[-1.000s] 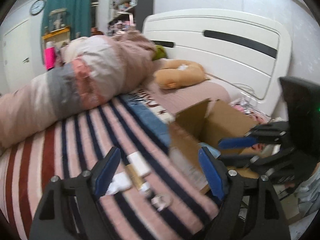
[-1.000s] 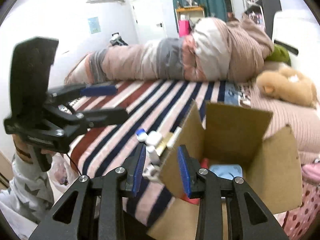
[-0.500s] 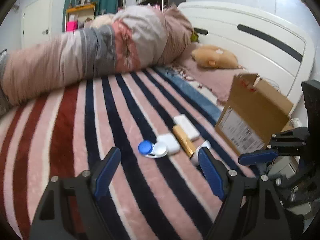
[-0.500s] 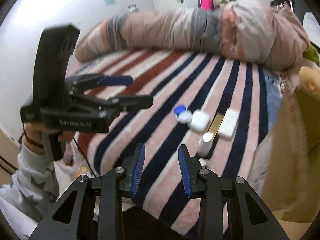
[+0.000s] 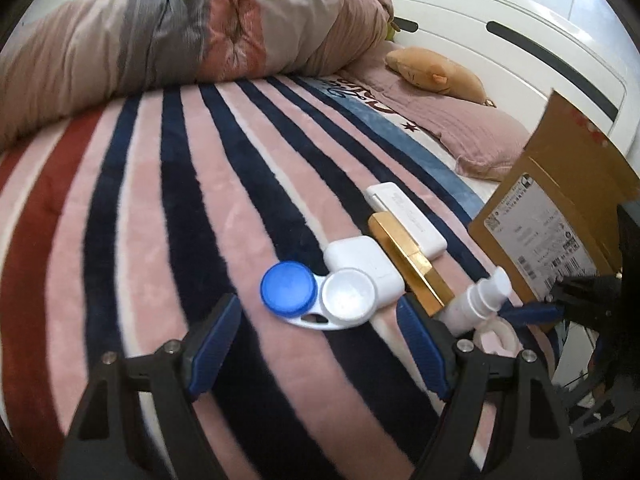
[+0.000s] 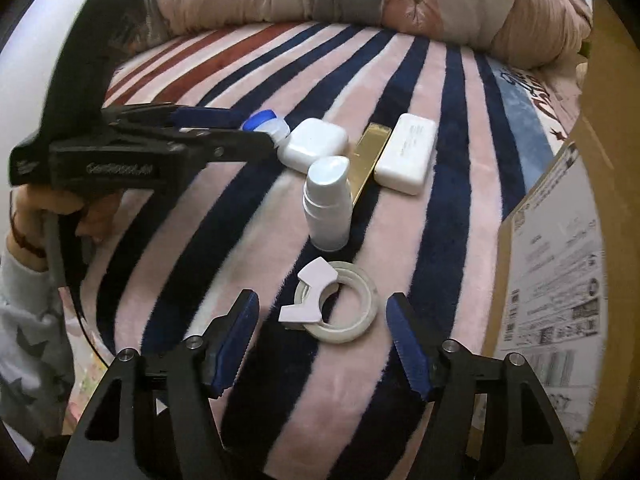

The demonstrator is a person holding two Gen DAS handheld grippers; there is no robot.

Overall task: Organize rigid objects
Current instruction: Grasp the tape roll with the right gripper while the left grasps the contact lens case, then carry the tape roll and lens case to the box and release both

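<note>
Several small objects lie on the striped blanket: a contact lens case with a blue cap, a white square case, a gold bar, a white flat box, a white pump bottle and a tape ring. My left gripper is open just in front of the lens case. My right gripper is open around the tape ring, apart from it. The left gripper also shows in the right wrist view.
An open cardboard box stands at the right, close to the objects; it also shows in the right wrist view. A rolled duvet lies across the far side. A plush toy and pillow lie by the white headboard.
Both grippers have moved down and closer to the small objects. The right gripper has opened wider and now frames the tape ring. The box has slid toward the right edge of both views.
</note>
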